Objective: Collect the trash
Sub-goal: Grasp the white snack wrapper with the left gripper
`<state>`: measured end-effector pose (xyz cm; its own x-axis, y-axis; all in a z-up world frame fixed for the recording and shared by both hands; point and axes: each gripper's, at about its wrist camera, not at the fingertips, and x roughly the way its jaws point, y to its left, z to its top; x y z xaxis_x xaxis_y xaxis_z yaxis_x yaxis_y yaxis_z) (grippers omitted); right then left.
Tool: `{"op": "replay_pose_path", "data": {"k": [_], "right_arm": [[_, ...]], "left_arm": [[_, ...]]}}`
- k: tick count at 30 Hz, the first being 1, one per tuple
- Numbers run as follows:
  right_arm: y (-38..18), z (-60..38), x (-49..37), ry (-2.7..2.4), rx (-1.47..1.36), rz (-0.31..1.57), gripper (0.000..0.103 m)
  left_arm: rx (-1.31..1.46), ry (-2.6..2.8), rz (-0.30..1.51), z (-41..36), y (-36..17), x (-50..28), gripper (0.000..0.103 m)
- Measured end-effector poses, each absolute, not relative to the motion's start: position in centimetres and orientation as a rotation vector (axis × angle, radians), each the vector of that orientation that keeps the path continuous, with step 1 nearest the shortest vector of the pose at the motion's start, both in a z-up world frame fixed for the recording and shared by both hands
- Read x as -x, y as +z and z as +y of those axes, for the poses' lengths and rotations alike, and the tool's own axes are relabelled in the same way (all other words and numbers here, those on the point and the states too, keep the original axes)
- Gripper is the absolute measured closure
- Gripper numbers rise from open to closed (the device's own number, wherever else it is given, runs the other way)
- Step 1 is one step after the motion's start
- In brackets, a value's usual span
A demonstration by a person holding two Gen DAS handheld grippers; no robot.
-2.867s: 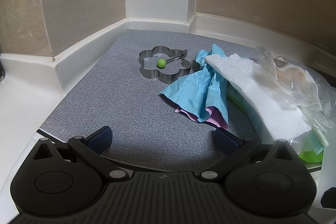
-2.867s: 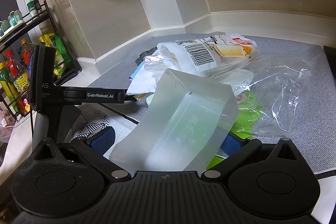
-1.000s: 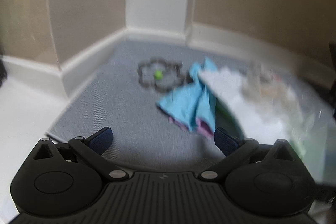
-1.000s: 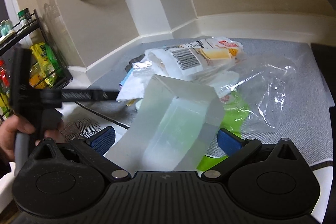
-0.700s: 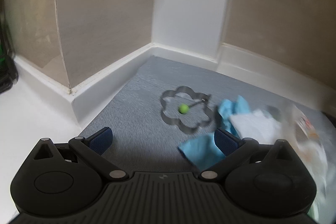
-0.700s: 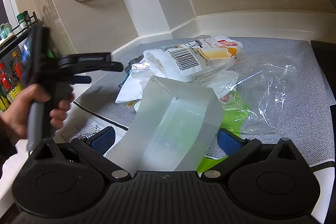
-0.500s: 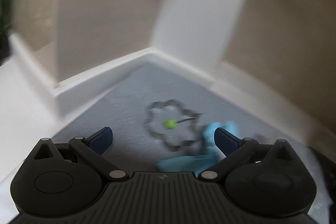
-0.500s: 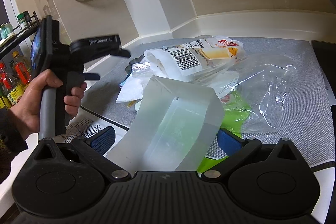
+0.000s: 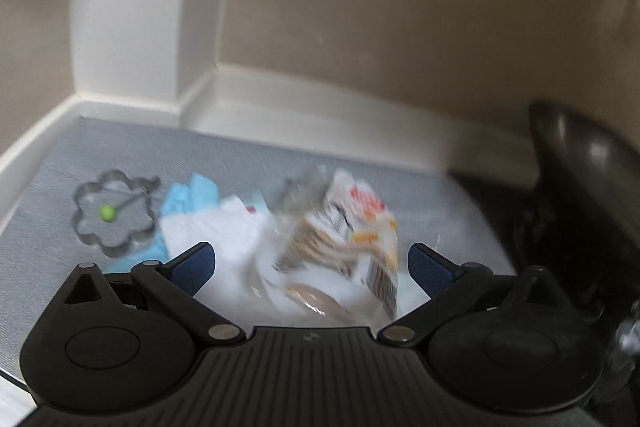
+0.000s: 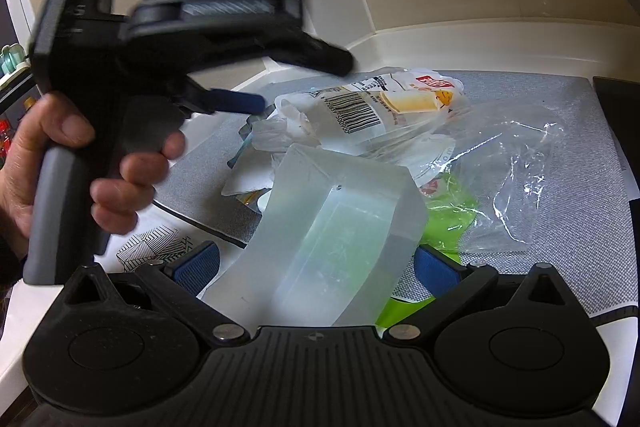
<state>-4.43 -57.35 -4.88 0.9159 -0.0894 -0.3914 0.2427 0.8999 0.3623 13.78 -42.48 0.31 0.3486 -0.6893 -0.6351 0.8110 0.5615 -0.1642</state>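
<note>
Left wrist view: the left gripper (image 9: 310, 261) is hanging above the trash pile with its jaws spread wide; they have just been closing slightly, and nothing is pressed between the pads. The picture is blurred. Directly ahead of and below the fingertips is lying a printed snack wrapper (image 9: 348, 227), resting on white paper (image 9: 224, 231). Off to the gripper's left, a blue paper scrap (image 9: 188, 197) is touching a flower-shaped metal ring (image 9: 112, 215) on the grey mat (image 9: 48, 179) that covers the table. The ring appears to be a kitchen tool, not trash.

Right wrist view: the right gripper (image 10: 316, 263) is pinching a translucent plastic container (image 10: 332, 223) between its blue pads. Beyond the container, the wrapper (image 10: 384, 103) is sitting on top of the heap, with a clear plastic bag (image 10: 516, 179) to the right and a green piece (image 10: 448, 211) just behind the container. The person's hand (image 10: 80, 163) is carrying the left gripper in from the left, above the pile.

Judgement: the step in hand is taking the wrapper. To do it well, the left gripper should be coming down square over the wrapper's crumpled middle, closing fully since the film is thin and slippery, and staying clear of the metal ring. The right gripper should be holding the container steady with its mouth open for the drop.
</note>
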Motion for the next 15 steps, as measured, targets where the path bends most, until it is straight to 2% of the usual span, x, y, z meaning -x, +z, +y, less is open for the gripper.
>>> {"op": "replay_pose_path", "data": {"k": [1,3,4,5,8,15], "right_arm": [[-4.9,-57.4,4.5,-0.182,-0.421,0.373,0.000],[-4.8,-57.6,4.9,-0.194,-0.430,0.350,0.010],[-4.7,-57.7,5.1,-0.186,-0.431,0.333,0.024],[-4.6,-57.7,5.4,-0.185,-0.424,0.312,0.031],[-4.3,-57.2,6.0,-0.187,-0.373,0.273,0.037],[-3.9,-57.0,6.9,-0.194,-0.341,0.198,0.038]], "left_arm": [[-0.196,-0.973,0.724,-42.7,0.1,-13.6,0.047],[-0.171,-0.966,0.744,-42.9,-0.4,-14.1,0.047],[-0.153,-0.968,0.733,-42.5,-0.1,-14.0,0.048],[-0.150,-0.975,0.712,-42.2,-0.1,-14.2,0.049],[-0.138,-0.967,0.672,-40.3,1.4,-13.5,0.050],[-0.023,-0.904,0.548,-33.7,5.7,-11.0,0.050]]}}
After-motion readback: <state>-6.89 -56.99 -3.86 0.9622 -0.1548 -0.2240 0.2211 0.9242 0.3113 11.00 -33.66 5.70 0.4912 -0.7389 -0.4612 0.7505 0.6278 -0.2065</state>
